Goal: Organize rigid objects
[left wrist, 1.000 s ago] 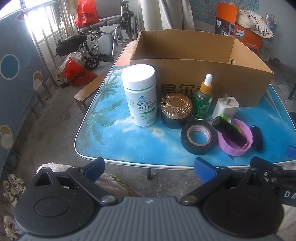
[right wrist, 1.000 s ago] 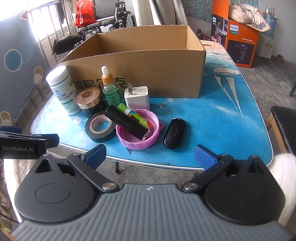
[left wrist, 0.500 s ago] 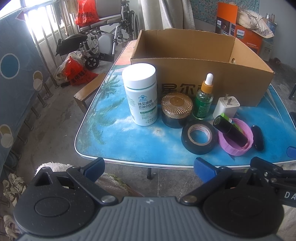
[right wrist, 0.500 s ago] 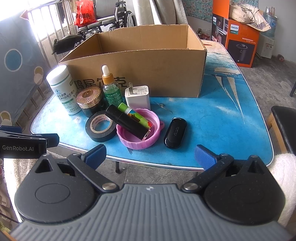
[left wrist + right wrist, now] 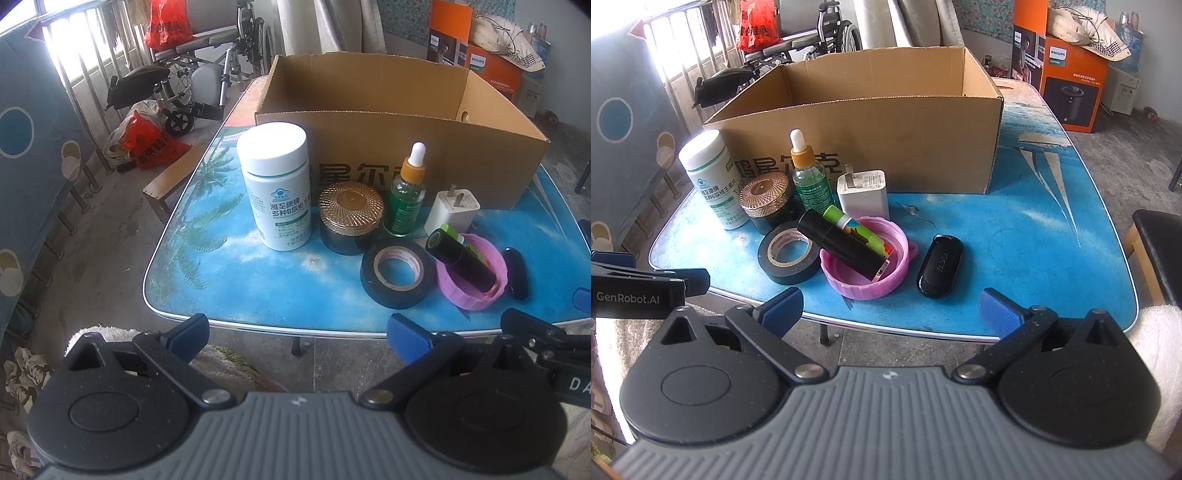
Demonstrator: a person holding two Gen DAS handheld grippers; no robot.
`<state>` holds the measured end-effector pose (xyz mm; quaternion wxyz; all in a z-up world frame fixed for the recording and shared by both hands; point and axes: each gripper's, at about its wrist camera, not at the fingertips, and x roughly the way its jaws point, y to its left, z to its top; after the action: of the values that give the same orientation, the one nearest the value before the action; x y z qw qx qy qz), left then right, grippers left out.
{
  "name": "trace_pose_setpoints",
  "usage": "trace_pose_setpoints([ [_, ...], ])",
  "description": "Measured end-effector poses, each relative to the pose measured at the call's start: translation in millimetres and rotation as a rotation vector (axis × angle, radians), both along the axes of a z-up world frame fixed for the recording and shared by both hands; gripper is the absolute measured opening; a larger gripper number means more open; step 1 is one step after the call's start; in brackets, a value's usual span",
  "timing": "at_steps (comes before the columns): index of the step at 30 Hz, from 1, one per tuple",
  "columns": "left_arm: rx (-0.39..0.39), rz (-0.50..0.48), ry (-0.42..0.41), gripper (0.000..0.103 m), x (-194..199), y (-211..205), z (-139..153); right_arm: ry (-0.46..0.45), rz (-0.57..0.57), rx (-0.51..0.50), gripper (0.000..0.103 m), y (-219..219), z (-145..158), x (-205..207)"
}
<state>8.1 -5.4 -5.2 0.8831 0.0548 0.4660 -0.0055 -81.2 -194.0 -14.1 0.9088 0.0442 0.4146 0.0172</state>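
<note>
Left gripper [image 5: 297, 334], right gripper [image 5: 890, 304]: jaws apart, empty. Tape roll [image 5: 788, 258], pink lid [image 5: 864, 273] ahead on table [image 5: 1034, 258], beyond both jaws.

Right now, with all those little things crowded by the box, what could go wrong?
The black tube leans on the pink lid's rim; a nudge could roll it off. The dropper bottle is tall and slim, easily toppled. The tape roll sits near the table edge.
</note>
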Motion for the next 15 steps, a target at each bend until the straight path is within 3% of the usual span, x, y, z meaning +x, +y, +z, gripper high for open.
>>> trace_pose_setpoints([
  [7,-0.026,-0.052,-0.019,0.103,4.6,-4.7,-1.1,-0.024,-0.015,-0.015,0.102,-12.1,2.4,8.2],
  [15,-0.148,-0.276,-0.102,0.103,3.1,-24.6,-2.0,-0.132,0.039,0.002,0.102,-41.2,18.4,7.1],
])
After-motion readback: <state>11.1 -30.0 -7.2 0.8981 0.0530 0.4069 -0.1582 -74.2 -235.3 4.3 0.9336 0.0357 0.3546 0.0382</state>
